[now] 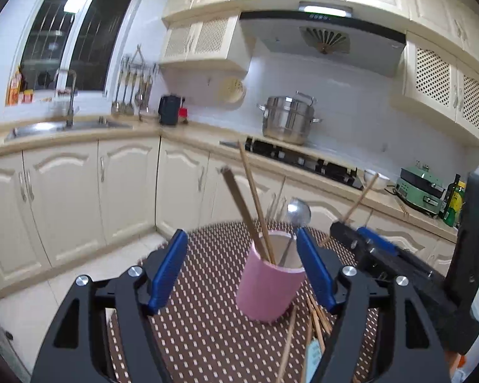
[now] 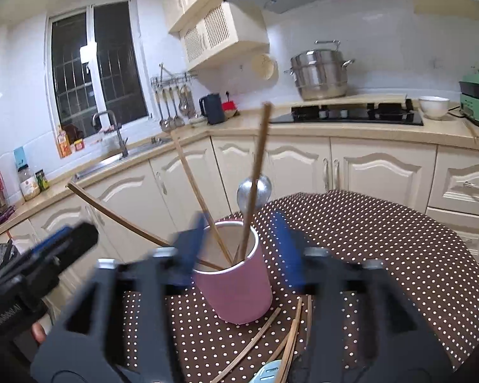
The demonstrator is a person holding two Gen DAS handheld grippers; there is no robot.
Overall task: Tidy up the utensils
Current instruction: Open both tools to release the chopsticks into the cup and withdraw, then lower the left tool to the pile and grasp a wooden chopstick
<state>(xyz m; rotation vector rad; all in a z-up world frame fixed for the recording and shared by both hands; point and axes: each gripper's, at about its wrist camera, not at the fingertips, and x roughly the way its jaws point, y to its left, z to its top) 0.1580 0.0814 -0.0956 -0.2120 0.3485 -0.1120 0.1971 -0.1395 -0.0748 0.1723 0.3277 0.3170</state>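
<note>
Lying loose on the worktop (image 2: 399, 239) just in front of the pink cup (image 2: 236, 290), the chopsticks (image 2: 292, 335) pointed cupward; both tools, left (image 1: 239, 271) and right (image 2: 239, 252), stood spread and empty, the right one nearer.

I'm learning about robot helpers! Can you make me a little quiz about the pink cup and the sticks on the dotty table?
1. True or false: the pink cup stands upright on the dotted tablecloth.
2. What metal thing stands in the cup with the chopsticks? A) fork B) spoon C) knife
3. Where do the other chopsticks lie?

Key
1. True.
2. B.
3. Flat on the cloth, in front of the cup, nearer the cameras. Neither the left gripper nor the right gripper has picked them up.
</note>
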